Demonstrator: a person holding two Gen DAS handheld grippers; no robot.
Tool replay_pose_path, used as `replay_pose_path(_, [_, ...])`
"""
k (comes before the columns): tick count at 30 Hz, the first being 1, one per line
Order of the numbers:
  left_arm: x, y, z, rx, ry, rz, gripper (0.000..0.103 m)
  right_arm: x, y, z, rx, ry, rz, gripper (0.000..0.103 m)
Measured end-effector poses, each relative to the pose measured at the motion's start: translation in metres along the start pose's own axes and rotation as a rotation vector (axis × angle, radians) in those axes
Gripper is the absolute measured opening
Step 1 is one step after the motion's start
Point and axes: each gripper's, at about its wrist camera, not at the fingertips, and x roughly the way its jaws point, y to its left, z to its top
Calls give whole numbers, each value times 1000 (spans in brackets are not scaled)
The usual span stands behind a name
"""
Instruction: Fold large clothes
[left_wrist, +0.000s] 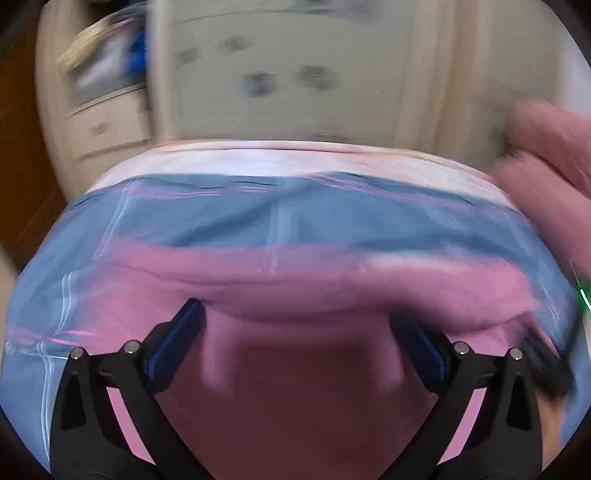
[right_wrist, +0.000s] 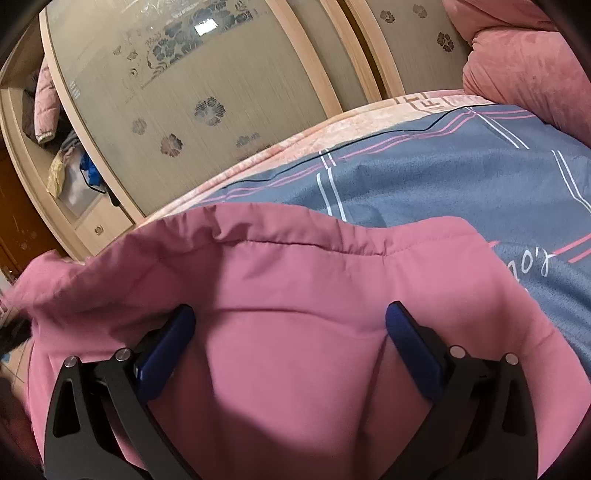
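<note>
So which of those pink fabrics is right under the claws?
The smooth pink garment with a stitched seam, lying on the blue sheet; the fuzzy pink blanket sits bunched farther back.

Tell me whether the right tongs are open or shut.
Open. The right tongs have their blue pads spread wide apart above the pink garment, with nothing pinched between them.

Both your grippers stand wide open.
Your left gripper (left_wrist: 295, 325) tilts downward, jaws fully apart, blurred; your right gripper (right_wrist: 290, 328) angles down likewise, pads gripping nothing.
</note>
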Motion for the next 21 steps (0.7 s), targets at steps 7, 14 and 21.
replay_pose_path(7, [29,28,-39,-72,-87,55,101,-7,-1,-3,7,-38,61,102])
replay_pose_path(14, [-35,29,-43,-48,-199,-55,101,-27,5,1,0,-45,100,102])
replay_pose_path(21, [-50,-67,-52,325,-197,-119,101,-35,53,8,-189,27,191,102])
